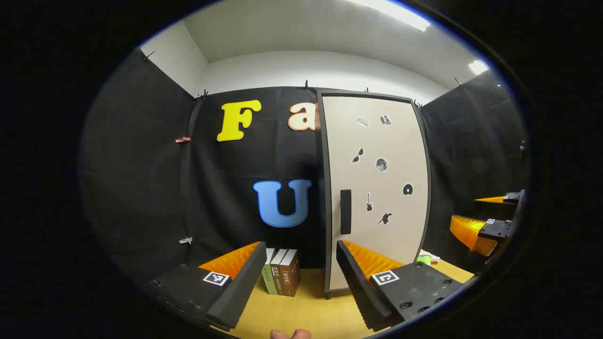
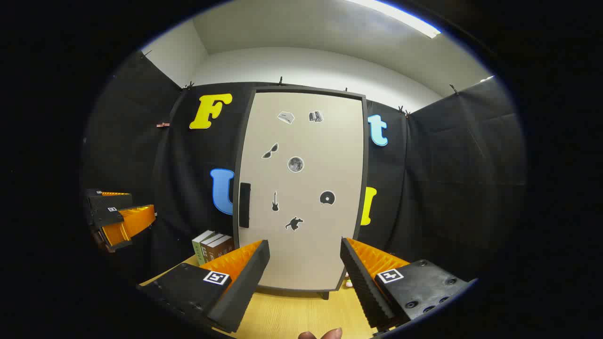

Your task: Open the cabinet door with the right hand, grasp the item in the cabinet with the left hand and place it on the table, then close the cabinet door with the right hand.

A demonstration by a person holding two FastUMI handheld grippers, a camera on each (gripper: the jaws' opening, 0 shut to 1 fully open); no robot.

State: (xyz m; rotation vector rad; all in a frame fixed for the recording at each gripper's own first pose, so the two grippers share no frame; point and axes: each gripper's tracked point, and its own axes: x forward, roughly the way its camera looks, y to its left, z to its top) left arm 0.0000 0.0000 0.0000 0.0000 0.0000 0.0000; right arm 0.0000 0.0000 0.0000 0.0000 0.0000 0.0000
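Cabinet-opening has not begun. Nearest, the right hand-held gripper (image 2: 305, 273) is spread wide and holds nothing; the left hand-held gripper (image 1: 301, 275) likewise. Past them on the surface (image 2: 301, 313) stands the cabinet (image 2: 301, 188), door shut, contents hidden. Books (image 1: 282, 272) stand beside it. Next, probably, the right reaches for the dark handle (image 2: 244, 205).

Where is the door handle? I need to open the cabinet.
The handle is a dark vertical bar on the left edge of the closed cabinet door in the right gripper view, beside the guitar sticker.
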